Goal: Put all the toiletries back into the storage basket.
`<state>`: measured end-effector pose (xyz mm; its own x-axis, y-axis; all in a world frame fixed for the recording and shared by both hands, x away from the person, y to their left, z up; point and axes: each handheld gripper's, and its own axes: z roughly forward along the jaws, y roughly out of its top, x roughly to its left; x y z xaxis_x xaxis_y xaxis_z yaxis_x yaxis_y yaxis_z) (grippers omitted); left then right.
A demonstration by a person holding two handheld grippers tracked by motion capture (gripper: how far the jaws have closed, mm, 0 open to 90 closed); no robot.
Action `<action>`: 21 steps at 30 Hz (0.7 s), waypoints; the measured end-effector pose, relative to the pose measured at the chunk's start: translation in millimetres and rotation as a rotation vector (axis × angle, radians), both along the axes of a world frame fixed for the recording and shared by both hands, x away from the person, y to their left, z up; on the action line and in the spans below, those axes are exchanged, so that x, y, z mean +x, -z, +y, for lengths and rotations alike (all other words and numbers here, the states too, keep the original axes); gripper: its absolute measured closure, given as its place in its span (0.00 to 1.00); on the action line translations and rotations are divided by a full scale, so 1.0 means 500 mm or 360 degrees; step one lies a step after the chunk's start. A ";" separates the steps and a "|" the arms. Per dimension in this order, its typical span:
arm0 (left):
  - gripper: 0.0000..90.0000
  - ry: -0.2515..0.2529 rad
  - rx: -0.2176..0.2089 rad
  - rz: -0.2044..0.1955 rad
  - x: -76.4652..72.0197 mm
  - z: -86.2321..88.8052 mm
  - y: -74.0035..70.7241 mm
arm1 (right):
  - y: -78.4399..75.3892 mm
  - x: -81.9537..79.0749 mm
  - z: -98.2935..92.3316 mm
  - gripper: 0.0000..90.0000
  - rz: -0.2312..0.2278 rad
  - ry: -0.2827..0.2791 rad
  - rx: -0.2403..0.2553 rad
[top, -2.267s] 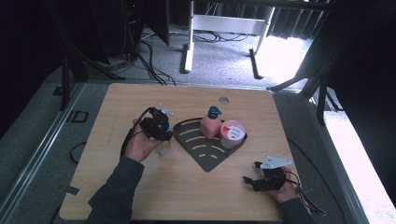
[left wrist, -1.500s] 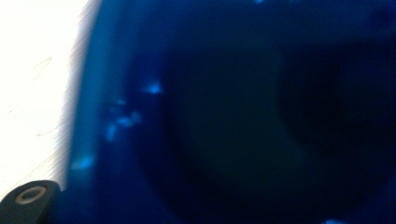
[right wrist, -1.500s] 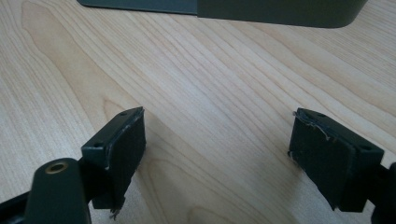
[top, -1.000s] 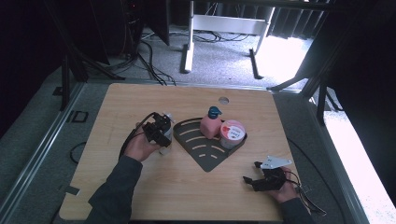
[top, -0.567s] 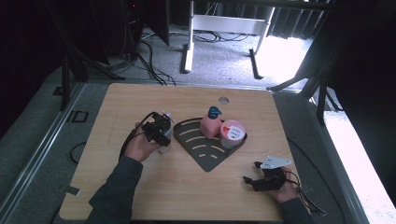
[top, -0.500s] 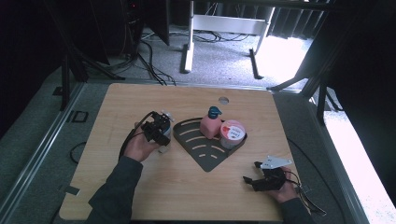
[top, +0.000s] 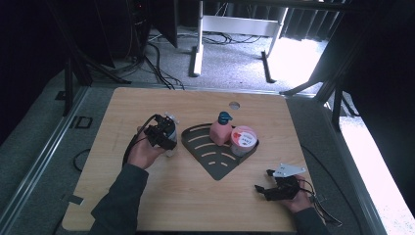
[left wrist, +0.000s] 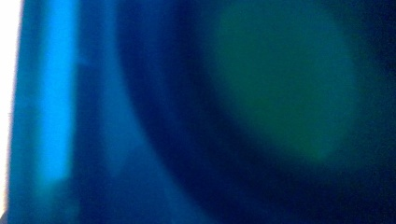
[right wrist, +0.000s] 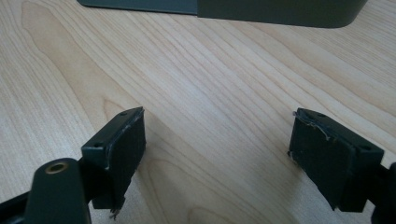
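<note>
Tongs in the person's left hand sit near the left edge of a dark, fan-shaped rack on a wooden table. They appear to be clamped on a small blue and clear bottle, standing just beside the rack's left rim. The left gripper view is a blue-green blur, so something blue lies right up against that camera; this fits a grasp, though the contact itself cannot be seen clearly. The right-hand tongs rest low near the table's front right corner, well apart from the rack, jaws released and spread with bare wood between them. Inside the rack stand a pink pump bottle and, touching it on the right, a pink-lidded tub. The step in hand looks like moving the small bottle into the rack. Doing it well likely means keeping the bottle upright, lifting it clear of the rim, and setting it on the free slotted floor in front of the two pink items without knocking them.
</note>
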<state>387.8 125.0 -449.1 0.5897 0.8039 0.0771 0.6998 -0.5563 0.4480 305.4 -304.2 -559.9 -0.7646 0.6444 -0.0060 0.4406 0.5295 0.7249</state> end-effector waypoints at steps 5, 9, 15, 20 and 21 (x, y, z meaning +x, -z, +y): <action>0.61 -0.0003 -0.0019 -0.0016 -0.001 0.004 -0.009 | 0.000 0.000 0.000 0.20 0.0000 0.0000 0.0000; 0.61 0.0006 -0.0022 -0.0026 -0.002 0.003 -0.014 | 0.000 0.000 0.000 0.20 0.0000 0.0000 0.0000; 0.61 0.0024 -0.0027 -0.0056 -0.001 -0.002 -0.028 | 0.000 0.000 0.000 0.20 0.0001 0.0001 0.0001; 0.61 0.0026 -0.0035 -0.0072 0.002 -0.006 -0.037 | 0.000 0.000 0.000 0.20 0.0001 -0.0003 0.0001; 0.61 0.0026 -0.0038 -0.0077 0.002 -0.007 -0.039 | 0.000 0.000 0.000 0.20 0.0002 -0.0003 0.0001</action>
<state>389.0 121.3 -429.9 0.5987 0.7963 0.0867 0.6680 -0.5561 0.4944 305.6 -304.2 -559.9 -0.7656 0.6432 -0.0048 0.4406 0.5298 0.7247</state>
